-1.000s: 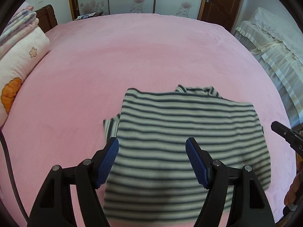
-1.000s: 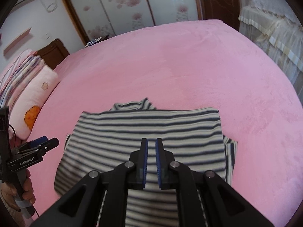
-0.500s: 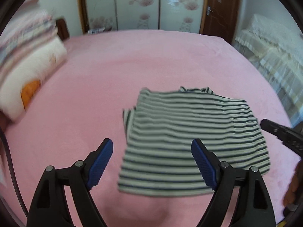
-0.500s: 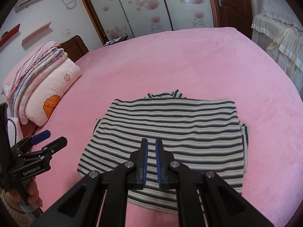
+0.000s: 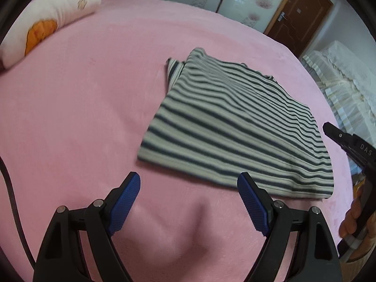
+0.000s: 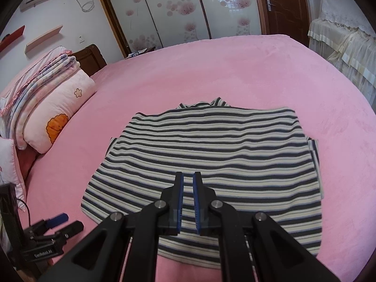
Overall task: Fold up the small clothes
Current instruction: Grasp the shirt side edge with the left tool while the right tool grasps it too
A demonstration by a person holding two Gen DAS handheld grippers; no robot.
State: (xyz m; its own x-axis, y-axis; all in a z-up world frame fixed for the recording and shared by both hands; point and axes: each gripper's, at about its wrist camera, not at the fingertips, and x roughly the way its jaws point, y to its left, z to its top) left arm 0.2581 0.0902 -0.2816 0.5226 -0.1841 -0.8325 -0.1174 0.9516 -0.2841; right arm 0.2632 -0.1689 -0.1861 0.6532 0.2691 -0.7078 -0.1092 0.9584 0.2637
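Note:
A small striped shirt [image 6: 211, 155], dark and cream, lies flat on the pink bed with both sleeves tucked under and the collar at the far side. My left gripper [image 5: 189, 189] stands open over bare blanket, just off the shirt's [image 5: 235, 127] near left corner, nothing between its blue pads. My right gripper [image 6: 187, 183] hovers shut above the lower middle of the shirt and holds nothing. Each gripper shows at the edge of the other's view: the right gripper [image 5: 347, 141] and the left gripper [image 6: 58, 223].
The pink blanket [image 6: 235, 70] covers the whole bed. Pillows and folded quilts [image 6: 47, 108] are stacked at the left by the headboard. A lace-covered piece of furniture [image 6: 340, 47] stands beyond the bed's right edge. A hand [image 5: 352, 218] holds the right gripper.
My left gripper has slid left and down off the shirt to the bare blanket beside its corner, with its jaws a little wider. The right gripper drew back slightly and stayed shut.

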